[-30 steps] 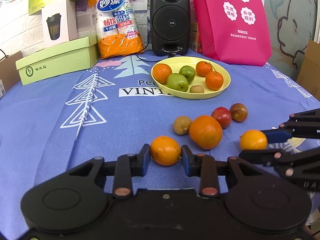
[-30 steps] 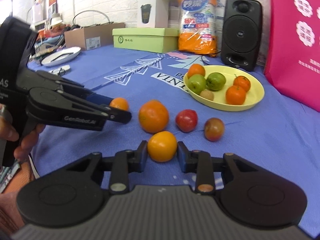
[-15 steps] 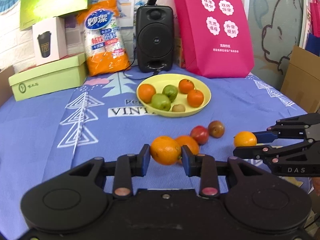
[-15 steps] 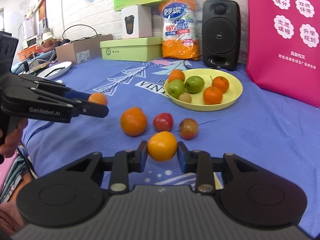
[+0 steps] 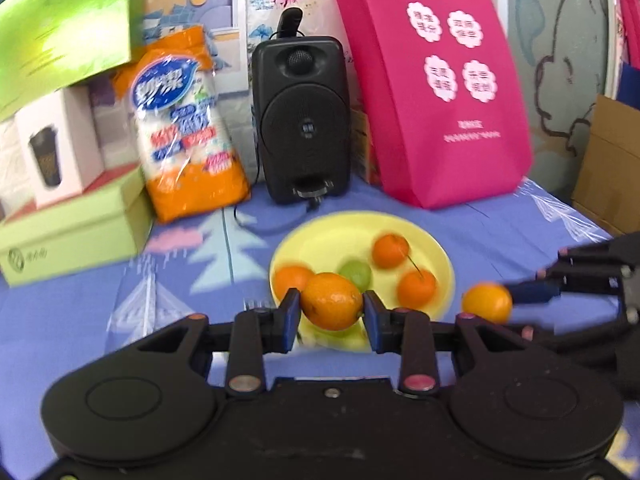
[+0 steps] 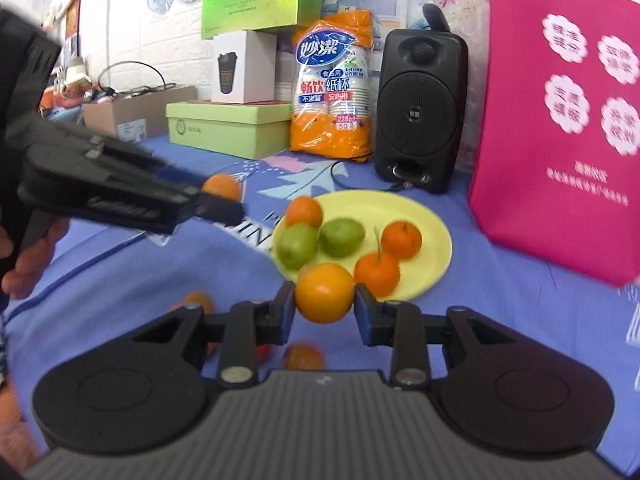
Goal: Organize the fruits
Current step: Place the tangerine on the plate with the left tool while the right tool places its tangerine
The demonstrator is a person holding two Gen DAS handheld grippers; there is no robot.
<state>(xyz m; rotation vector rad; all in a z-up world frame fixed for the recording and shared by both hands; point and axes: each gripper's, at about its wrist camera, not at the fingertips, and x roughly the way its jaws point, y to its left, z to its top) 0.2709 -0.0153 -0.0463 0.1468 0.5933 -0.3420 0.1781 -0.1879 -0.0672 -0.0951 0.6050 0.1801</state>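
My left gripper (image 5: 331,307) is shut on an orange (image 5: 331,306) and holds it in the air just short of the yellow plate (image 5: 436,256). My right gripper (image 6: 324,303) is shut on a second, rounder orange (image 6: 324,292) in the air at the near rim of the same plate (image 6: 432,236). The plate holds two green fruits (image 6: 320,240) and several oranges (image 6: 401,239). The right gripper with its orange (image 5: 487,303) also shows in the left wrist view. The left gripper with its orange (image 6: 222,187) shows in the right wrist view.
Loose fruits (image 6: 198,302) lie on the blue cloth below my right gripper, partly hidden. Behind the plate stand a black speaker (image 5: 304,120), a pink bag (image 5: 436,92), a pack of paper cups (image 5: 188,128) and a green box (image 5: 76,232). A cardboard box (image 5: 612,172) stands at the right.
Both grippers have lifted their oranges higher and moved forward towards the yellow plate. The loose fruits on the cloth have dropped below and behind the fingers.
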